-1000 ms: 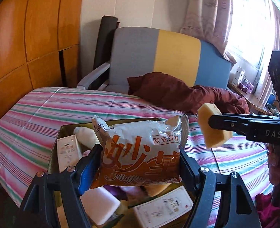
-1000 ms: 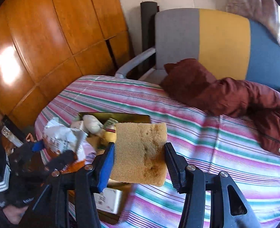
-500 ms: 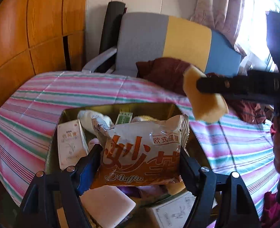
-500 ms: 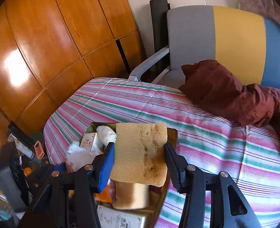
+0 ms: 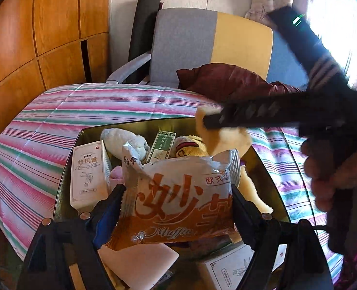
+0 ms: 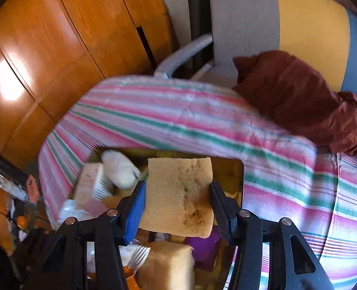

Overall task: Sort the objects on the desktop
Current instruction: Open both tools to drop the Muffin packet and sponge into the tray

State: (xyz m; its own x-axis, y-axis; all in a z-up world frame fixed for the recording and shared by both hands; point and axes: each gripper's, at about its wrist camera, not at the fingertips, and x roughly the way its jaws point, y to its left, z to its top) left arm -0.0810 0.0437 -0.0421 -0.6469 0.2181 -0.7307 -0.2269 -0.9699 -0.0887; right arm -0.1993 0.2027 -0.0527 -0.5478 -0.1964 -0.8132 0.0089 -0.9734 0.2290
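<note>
Right wrist view: we bring both finds over the gold tray (image 6: 237,169).
Our right gripper (image 6: 177,199) clamps the sponge (image 6: 178,193), our left gripper (image 5: 176,207) the muffin packet (image 5: 181,200); next, lower and release.

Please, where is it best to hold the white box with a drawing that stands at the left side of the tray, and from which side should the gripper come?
Probably from above: the white box stands upright against the tray's left wall, top end free. Close across its narrow faces near the top; the muffin packet, held in the left gripper, crowds its right side.
</note>
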